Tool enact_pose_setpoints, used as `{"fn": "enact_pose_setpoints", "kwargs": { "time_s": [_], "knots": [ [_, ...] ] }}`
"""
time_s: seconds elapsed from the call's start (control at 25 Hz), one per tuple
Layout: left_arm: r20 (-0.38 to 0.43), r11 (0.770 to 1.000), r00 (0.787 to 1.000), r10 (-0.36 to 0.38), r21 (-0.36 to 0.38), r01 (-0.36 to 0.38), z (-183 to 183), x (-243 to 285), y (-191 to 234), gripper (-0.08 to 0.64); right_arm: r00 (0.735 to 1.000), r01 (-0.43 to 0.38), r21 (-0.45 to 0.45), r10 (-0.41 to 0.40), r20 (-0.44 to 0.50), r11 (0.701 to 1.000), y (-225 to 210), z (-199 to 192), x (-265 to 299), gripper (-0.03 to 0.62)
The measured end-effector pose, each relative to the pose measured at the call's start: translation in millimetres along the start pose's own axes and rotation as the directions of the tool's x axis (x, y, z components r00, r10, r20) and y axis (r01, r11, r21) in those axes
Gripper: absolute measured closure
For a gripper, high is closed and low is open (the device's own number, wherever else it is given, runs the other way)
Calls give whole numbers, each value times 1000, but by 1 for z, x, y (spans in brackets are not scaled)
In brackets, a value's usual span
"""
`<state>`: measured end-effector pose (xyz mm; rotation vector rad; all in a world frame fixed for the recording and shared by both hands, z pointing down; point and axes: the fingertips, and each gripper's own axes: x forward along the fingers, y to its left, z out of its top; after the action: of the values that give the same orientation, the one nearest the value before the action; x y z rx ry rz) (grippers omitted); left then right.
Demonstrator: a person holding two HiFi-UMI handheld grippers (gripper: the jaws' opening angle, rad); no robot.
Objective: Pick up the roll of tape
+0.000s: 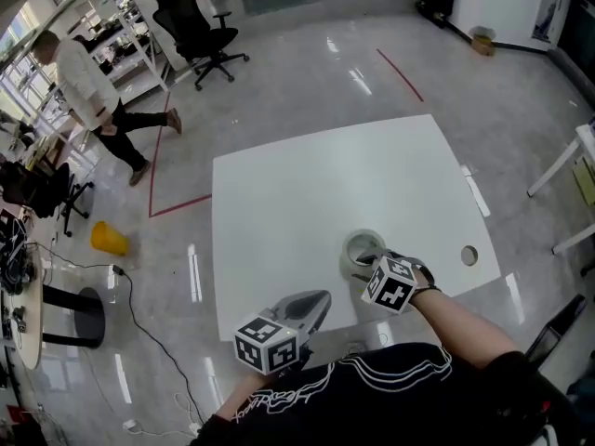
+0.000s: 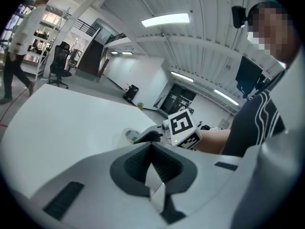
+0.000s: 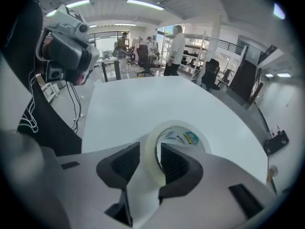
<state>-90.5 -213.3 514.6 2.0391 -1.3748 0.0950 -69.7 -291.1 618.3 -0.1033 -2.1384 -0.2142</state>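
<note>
A roll of clear tape lies flat near the front edge of the white table. My right gripper points steeply down at the roll's near side. In the right gripper view the roll's wall stands between the parted jaws of the right gripper, one jaw inside the ring and one outside, with a small gap on the outer side. My left gripper hovers at the table's front edge, left of the roll, with its jaws together and nothing in them. From the left gripper I see the tape beyond.
A round cable hole sits in the table right of the roll. On the floor to the left are a yellow object, cables and a round table base. A person walks at the far left, near a black office chair.
</note>
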Motion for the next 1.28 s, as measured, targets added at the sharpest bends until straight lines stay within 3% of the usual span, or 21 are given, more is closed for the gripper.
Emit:
{"fn": "enact_pose_setpoints", "kwargs": {
  "time_s": [0.16, 0.44, 0.76, 1.0, 1.12, 1.28],
  "knots": [
    [7, 1000, 1000, 14, -17, -14, -2, 1, 3, 557, 997, -9, -89, 2, -81, 996, 2, -7, 7, 479],
    [11, 1000, 1000, 15, -23, -14, -4, 7, 11, 557, 992, -59, -125, 44, -120, 990, 0, -4, 17, 498],
    [38, 1000, 999, 23, 4, -23, 18, 6, 3, 557, 995, -62, -61, 57, -77, 996, -12, -2, 8, 505],
    [53, 999, 998, 29, 11, -30, 22, -1, 3, 557, 992, -45, 160, 25, 127, 986, -24, 16, -15, 505],
    [54, 1000, 998, 27, 11, -28, 26, 0, 4, 557, 962, -57, 232, -9, 273, 971, -33, 32, -43, 505],
    [72, 1000, 997, 16, 21, -18, 36, -2, 4, 557, 900, -108, 299, -34, 435, 948, -36, 52, -81, 505]
  ]
}}
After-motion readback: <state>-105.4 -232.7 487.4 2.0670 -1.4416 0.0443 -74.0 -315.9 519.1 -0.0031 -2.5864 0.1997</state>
